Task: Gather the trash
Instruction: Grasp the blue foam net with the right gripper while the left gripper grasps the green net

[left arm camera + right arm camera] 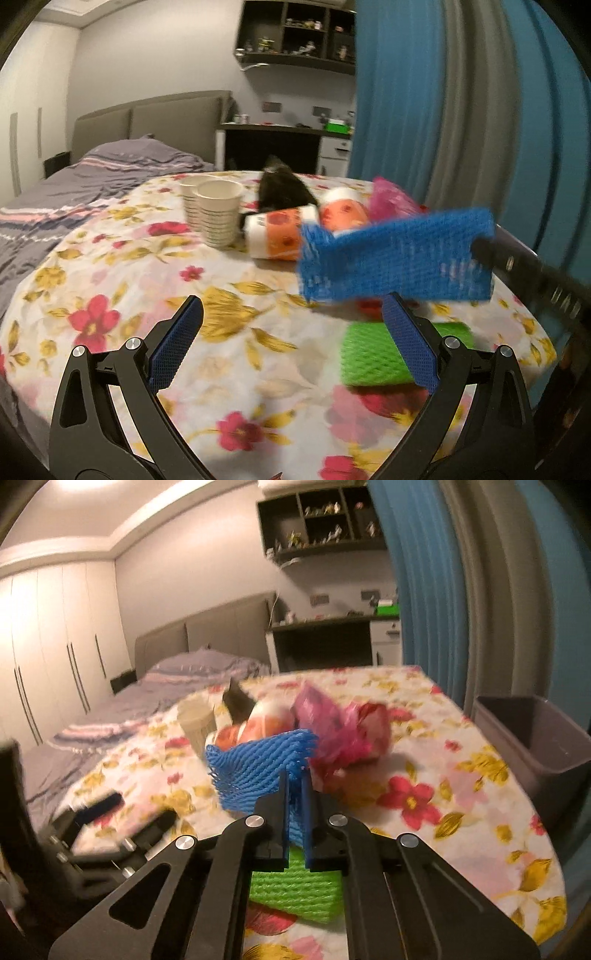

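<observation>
**A:** Trash on the floral tablecloth (pixel 424 775), item in hand: blue foam net (pixel 258 764). Right gripper (pixel 294 775) has its jaws pressed together on one end of it; the mesh shows squeezed between the pads and the rest hangs out ahead, lifted clear of the cloth. From the left wrist view the same net (pixel 395 254) hangs in the air above the table, pinched at its far right edge.

**B:** Left gripper?

**A:** Left gripper (pixel 291 314) spread wide, nothing between the jaws, low over the cloth. Green foam net (pixel 369 354) lies flat just past its right finger.

**B:** Where does the blue one go?

**A:** My reading: the grey bin (pixel 532 738) at the table's right edge, open top. Nothing visible in the part of it I can see.

**B:** How to do it cleanly?

**A:** Grip is only on an end, and the net is light and floppy. I'd keep the jaws pressed, swing right without haste so the free end doesn't drag the pink bag (pixel 332 731) or the orange-and-white containers (pixel 277 236) behind it. Carry it well over the bin's rim before letting go, so the trailing end falls inside rather than draping over the wall.

**B:** Anything else at risk?

**A:** Paper cups (pixel 218 214) stand upright, well to the left, out of the path. Frames are motion-blurred; can't tell how deep the pinch sits.
</observation>
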`<state>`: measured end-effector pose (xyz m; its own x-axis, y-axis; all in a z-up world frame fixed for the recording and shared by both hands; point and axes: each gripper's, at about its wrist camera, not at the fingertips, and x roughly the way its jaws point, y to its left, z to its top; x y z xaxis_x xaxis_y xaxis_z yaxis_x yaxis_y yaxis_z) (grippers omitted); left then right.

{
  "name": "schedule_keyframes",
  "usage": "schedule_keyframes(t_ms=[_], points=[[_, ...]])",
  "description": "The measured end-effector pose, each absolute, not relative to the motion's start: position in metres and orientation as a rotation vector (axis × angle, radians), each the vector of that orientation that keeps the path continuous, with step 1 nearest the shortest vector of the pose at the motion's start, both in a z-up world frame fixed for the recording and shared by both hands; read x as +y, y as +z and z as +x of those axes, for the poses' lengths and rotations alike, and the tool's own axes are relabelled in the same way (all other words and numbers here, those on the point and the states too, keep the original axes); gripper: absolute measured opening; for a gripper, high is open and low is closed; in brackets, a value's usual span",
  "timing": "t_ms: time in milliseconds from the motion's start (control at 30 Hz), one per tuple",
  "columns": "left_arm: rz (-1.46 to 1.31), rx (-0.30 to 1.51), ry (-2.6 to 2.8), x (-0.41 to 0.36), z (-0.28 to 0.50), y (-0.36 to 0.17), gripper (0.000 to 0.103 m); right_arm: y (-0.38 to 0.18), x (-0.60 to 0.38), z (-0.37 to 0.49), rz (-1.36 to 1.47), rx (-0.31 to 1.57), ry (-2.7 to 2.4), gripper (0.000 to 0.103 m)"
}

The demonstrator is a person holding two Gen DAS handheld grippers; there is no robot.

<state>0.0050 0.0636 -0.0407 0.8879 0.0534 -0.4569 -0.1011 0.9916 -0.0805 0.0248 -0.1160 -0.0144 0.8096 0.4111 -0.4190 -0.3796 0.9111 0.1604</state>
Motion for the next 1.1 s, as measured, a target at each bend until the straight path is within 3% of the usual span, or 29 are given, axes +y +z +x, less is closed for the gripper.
schedule_keyframes(t_ms=[233,300,367,533,767,867,1100], points=[[-0.093,0.564,-0.023,0.039,0.023,-0.056,0.094,0.013,-0.147,0.007,0.095,0.354,0.37,0.006],[-0.095,0.61,-0.041,0.034,0.031,-0.064,0.087,0.016,-0.153,0.005,0.097,0.341,0.354,0.006],[-0.108,0.668,-0.057,0.031,0.038,-0.073,0.073,0.017,-0.161,0.004,0.104,0.335,0.334,0.006],[-0.102,0.729,-0.076,0.024,0.046,-0.084,0.061,0.014,-0.17,0.005,0.116,0.342,0.31,0.006],[-0.088,0.7,-0.061,0.022,0.041,-0.082,0.021,0.012,-0.175,0.003,0.133,0.351,0.283,0.006],[-0.125,0.683,-0.061,0.03,0.04,-0.079,0.01,0.013,-0.177,0.002,0.135,0.349,0.274,0.006],[-0.158,0.605,-0.074,0.043,0.03,-0.062,0.005,0.017,-0.18,0.0,0.14,0.329,0.26,0.006]])
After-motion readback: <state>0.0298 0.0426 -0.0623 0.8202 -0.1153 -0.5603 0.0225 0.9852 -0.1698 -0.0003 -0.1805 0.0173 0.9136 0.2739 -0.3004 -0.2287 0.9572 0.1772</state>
